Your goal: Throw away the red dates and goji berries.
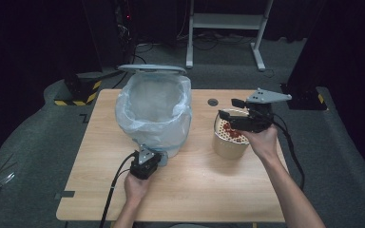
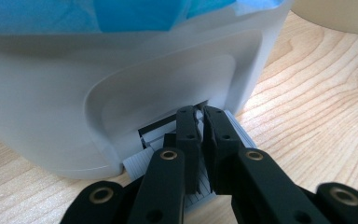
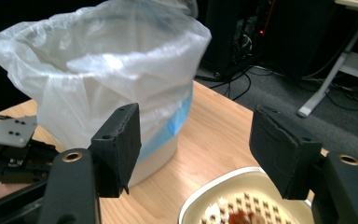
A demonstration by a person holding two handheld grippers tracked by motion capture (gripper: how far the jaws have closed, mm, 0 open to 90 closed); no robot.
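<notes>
Wooden table [image 1: 180, 185], bowl [image 1: 228, 142] under right hand-held gripper [image 1: 232, 116]

No legible text, labels, brands or numbers anywhere; only yellow-black hazard stripes [image 1: 83, 90] on the floor box beyond the counter.

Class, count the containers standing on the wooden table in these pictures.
2: a white bin lined with a plastic bag at the table's middle, and a cream tub with a perforated insert to its right in the high view.

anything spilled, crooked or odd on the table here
Nothing spilled or crooked. The white pedal bin with a clear plastic liner stands upright, lid up. Red scraps sit inside the cream round container with a perforated insert.
</notes>
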